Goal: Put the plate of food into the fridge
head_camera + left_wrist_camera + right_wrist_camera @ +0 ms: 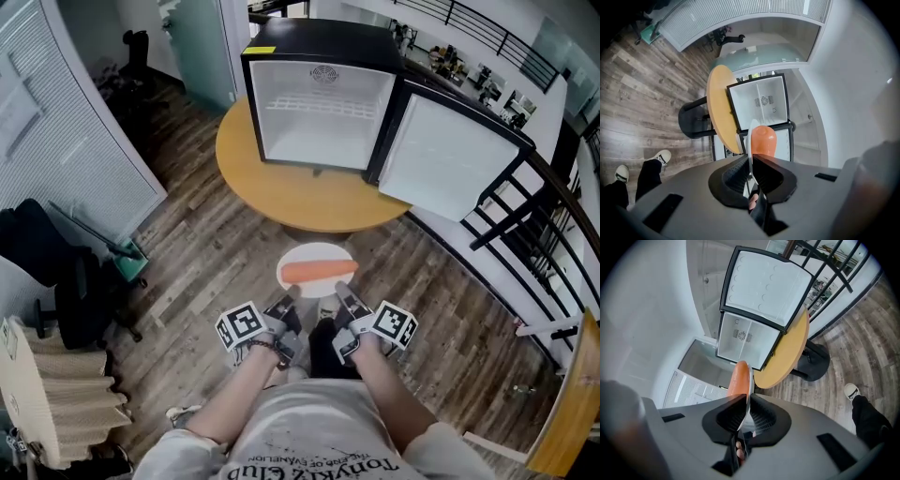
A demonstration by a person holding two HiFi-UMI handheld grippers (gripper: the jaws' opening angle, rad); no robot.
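A white plate (pixel 302 256) carrying a long orange piece of food (pixel 319 271) hangs in the air in front of me, short of the round table. My left gripper (pixel 289 305) is shut on the plate's near-left rim and my right gripper (pixel 342 300) is shut on its near-right rim. In the left gripper view the plate edge (pixel 753 136) runs between the jaws with the food (pixel 763 140) beyond. The right gripper view shows the same plate (pixel 750 380) and food (pixel 738 378). A small black fridge (pixel 319 103) stands on the table with its door (pixel 448 157) swung open to the right; its inside shows one wire shelf.
The round wooden table (pixel 281 192) stands on a plank floor. A black railing (pixel 525 216) runs along the right. A black bag on a stand (pixel 66 281) and a folded beige item (pixel 52 394) sit at the left, by a white slatted wall (pixel 66 131).
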